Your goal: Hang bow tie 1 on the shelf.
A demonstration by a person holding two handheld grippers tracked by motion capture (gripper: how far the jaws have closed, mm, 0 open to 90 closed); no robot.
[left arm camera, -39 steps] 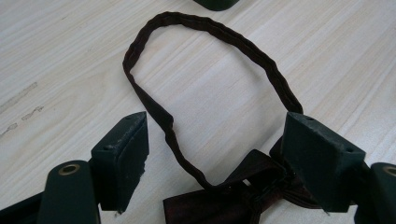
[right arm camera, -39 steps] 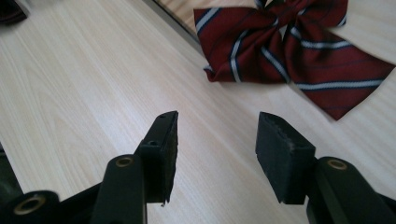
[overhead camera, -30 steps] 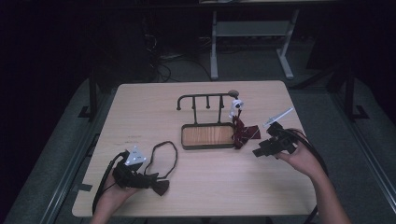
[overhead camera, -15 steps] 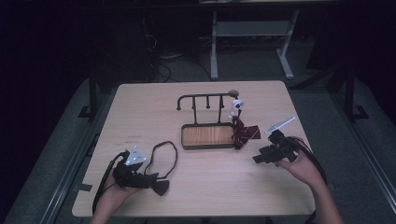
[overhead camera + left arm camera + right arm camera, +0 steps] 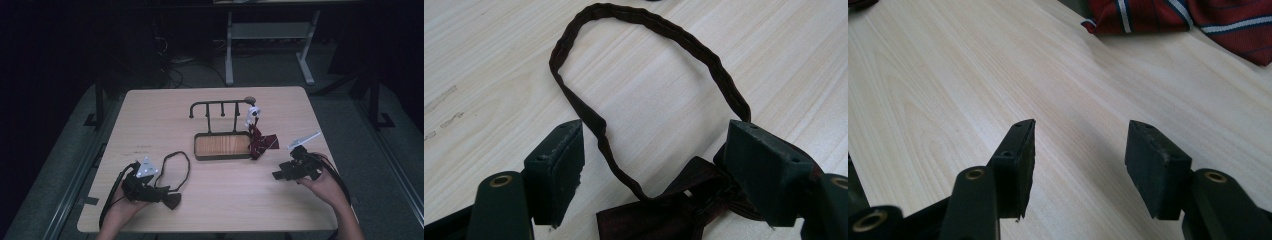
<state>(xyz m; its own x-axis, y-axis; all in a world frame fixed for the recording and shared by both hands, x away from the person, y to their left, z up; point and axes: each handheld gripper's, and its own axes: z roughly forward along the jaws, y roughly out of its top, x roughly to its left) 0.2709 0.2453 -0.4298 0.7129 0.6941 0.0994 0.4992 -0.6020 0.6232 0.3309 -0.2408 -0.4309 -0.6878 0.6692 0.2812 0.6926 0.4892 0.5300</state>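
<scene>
On the table (image 5: 150, 115), centre: rack (image 5: 220, 107) over wooden tray (image 5: 222, 145); striped red tie (image 5: 261, 142) draped at tray's right edge.
Near left: dark bow tie (image 5: 674, 212) with strap loop (image 5: 644, 60).
Left gripper (image 5: 654, 170): jaws apart, bow tie and strap between them, pads not pressing.
Right gripper (image 5: 1078, 165): jaws apart, nothing between; striped tie beyond.

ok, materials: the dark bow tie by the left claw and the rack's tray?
Bow tie: dark brown fabric with a slight satin-like sheen; its neck loop shows a stitched, crinkled edge. Tray: wood-look base, grain lines visible, inside a dark rim, probably painted metal like the hooks above, though that is uncertain.
</scene>
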